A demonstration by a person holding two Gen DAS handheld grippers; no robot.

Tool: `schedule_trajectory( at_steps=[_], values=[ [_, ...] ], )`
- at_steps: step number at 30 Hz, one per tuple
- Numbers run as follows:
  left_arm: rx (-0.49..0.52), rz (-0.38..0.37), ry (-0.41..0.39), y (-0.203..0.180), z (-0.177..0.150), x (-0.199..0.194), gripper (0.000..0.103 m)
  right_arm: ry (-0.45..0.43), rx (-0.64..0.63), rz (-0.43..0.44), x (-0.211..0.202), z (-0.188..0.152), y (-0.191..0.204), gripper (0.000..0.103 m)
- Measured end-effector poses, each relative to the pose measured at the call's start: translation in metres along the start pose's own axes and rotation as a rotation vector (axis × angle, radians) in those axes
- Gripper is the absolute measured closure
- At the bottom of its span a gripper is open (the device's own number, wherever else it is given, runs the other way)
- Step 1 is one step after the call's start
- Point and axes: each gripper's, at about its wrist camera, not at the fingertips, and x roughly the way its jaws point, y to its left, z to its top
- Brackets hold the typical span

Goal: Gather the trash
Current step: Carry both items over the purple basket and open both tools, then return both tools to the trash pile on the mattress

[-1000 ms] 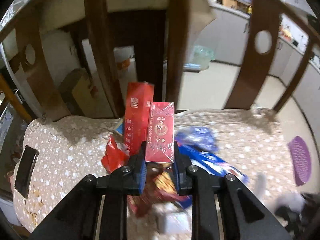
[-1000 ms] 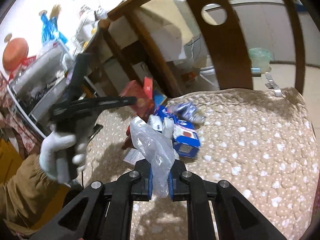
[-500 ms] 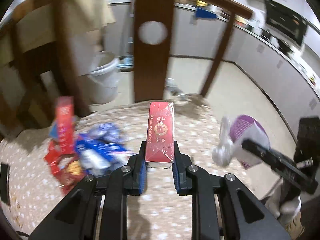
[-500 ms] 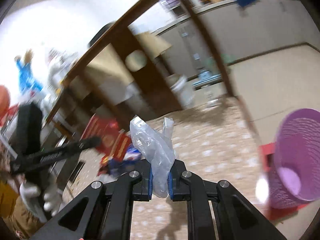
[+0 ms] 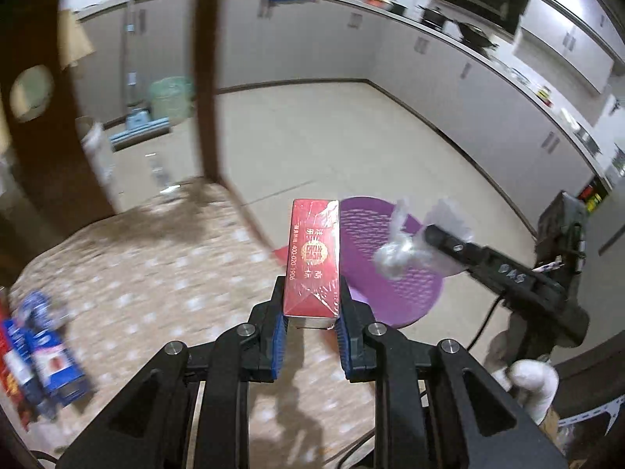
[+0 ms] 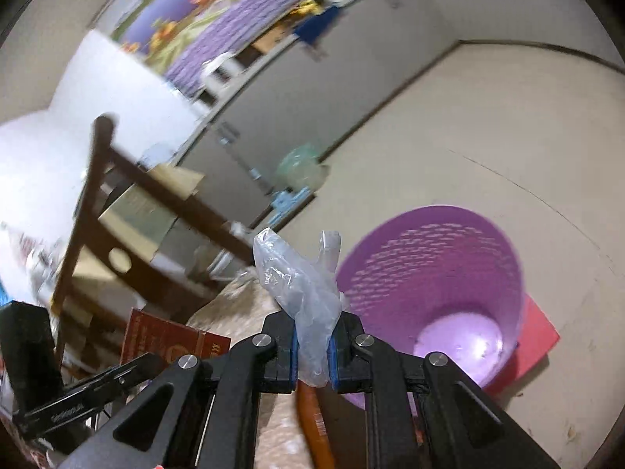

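Note:
My left gripper [image 5: 311, 314] is shut on a red cigarette box [image 5: 314, 258] and holds it upright over the right end of the beige spotted cushion [image 5: 164, 273]. My right gripper [image 6: 312, 346] is shut on a crumpled clear plastic bag [image 6: 308, 293], near the rim of a purple mesh waste basket [image 6: 441, 273]. In the left wrist view the right gripper [image 5: 414, 248] with the bag [image 5: 394, 254] hangs over the basket [image 5: 375, 250]. The left gripper's box also shows in the right wrist view [image 6: 172, 342]. Blue and red wrappers [image 5: 43, 355] lie at the cushion's left.
The basket stands on a red mat [image 6: 535, 336] on the beige tiled floor [image 5: 332, 148]. Dark wooden chair back rails [image 5: 211, 78] rise behind the cushion. A green bin [image 6: 300, 170] and grey kitchen cabinets [image 5: 449, 78] line the far wall.
Both grippers swung right, away from the trash pile toward the purple basket. The basket now fills much of the right wrist view. Both grips are unchanged.

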Motion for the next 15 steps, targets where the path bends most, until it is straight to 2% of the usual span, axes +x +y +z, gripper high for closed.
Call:
schedule_trajectory(
  at_steps=[6, 9, 11, 13, 15],
  values=[
    [0.039, -0.028, 0.038, -0.034, 0.015, 0.045, 0.082, 0.008, 0.083, -0.049, 0.007, 0.011, -0.035, 0.091],
    [0.050, -0.039, 0.053, -0.042, 0.022, 0.068, 0.082, 0.009, 0.099, -0.092, 0.009, 0.016, -0.043, 0.084],
    [0.047, -0.039, 0.069, -0.043, 0.024, 0.081, 0.079, 0.013, 0.104, -0.112, 0.010, 0.018, -0.045, 0.055],
    [0.041, -0.044, 0.085, -0.044, 0.022, 0.085, 0.073, 0.004, 0.110, -0.127, 0.010, 0.020, -0.047, 0.045],
    [0.046, -0.033, 0.081, -0.043, 0.017, 0.082, 0.066, -0.009, 0.103, -0.153, 0.007, 0.021, -0.048, 0.045]
  ],
)
